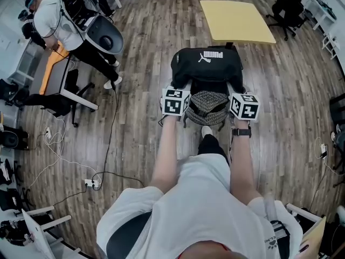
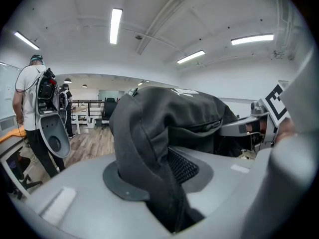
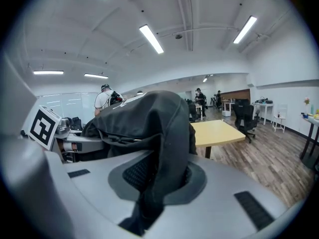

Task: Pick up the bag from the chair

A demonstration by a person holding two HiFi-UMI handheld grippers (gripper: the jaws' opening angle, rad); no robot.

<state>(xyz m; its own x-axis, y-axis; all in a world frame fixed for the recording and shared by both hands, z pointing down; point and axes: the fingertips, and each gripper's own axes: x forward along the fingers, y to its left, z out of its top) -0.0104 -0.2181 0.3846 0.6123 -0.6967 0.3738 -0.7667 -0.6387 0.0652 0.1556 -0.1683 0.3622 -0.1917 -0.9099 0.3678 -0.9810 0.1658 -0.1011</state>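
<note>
A black bag (image 1: pixel 207 66) with a white logo sits over a chair with a grey mesh seat (image 1: pixel 208 107), straight ahead of me in the head view. My left gripper (image 1: pixel 181 88) holds its left side and my right gripper (image 1: pixel 235 90) its right side. In the left gripper view the left gripper (image 2: pixel 167 193) is shut on a fold of the bag's black fabric (image 2: pixel 149 133). The right gripper view shows the same: the right gripper (image 3: pixel 152 193) is shut on a black fold (image 3: pixel 164 133). Whether the bag still touches the chair is hidden.
A yellow table (image 1: pixel 237 20) stands just beyond the bag. At the far left a person in a white shirt (image 1: pixel 56 18) bends over a desk (image 1: pixel 54 74). Cables and a power strip (image 1: pixel 91 183) lie on the wooden floor. Black office chairs (image 1: pixel 285 7) stand at the back right.
</note>
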